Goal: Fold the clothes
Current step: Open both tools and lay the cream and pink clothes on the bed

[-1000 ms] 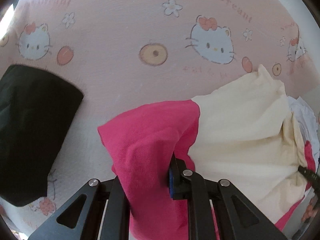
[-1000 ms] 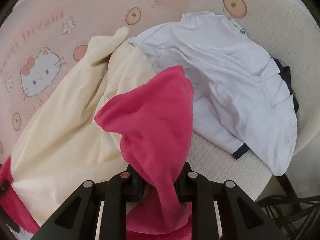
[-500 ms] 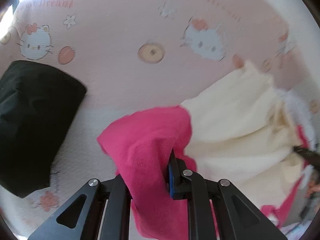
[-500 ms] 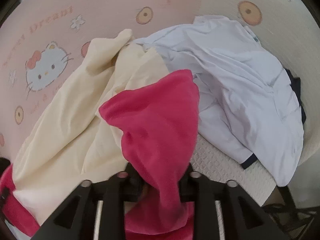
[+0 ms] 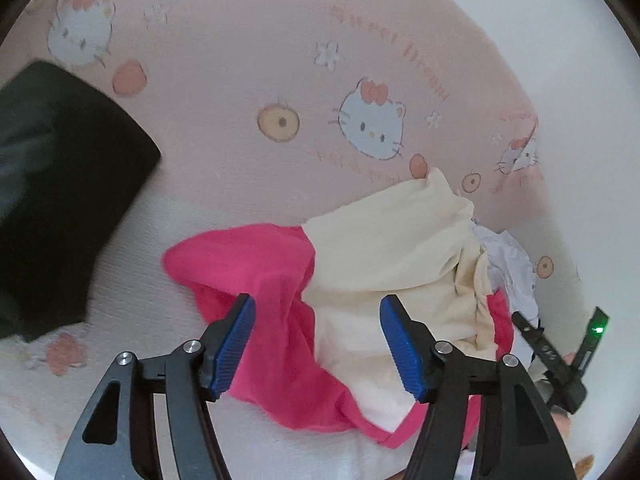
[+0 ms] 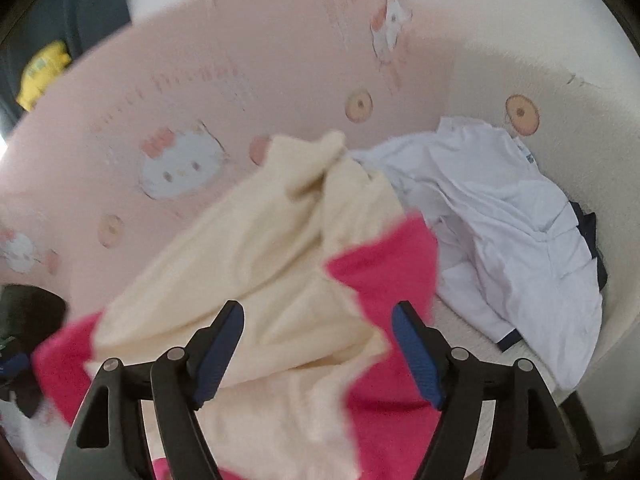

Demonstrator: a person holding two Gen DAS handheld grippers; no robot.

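Pink-and-cream garment (image 5: pixel 360 280) lies crumpled on the cartoon-print sheet (image 5: pixel 240 60), pink part to the left in the left view. Left gripper (image 5: pixel 316 344) above it, jaws opening, blue pads clear of the cloth. Right gripper (image 6: pixel 318 344) likewise opening, nothing pinched; view blurred. White shirt (image 6: pixel 500 220) just right of the garment. Black cloth (image 5: pixel 60 200) well left.
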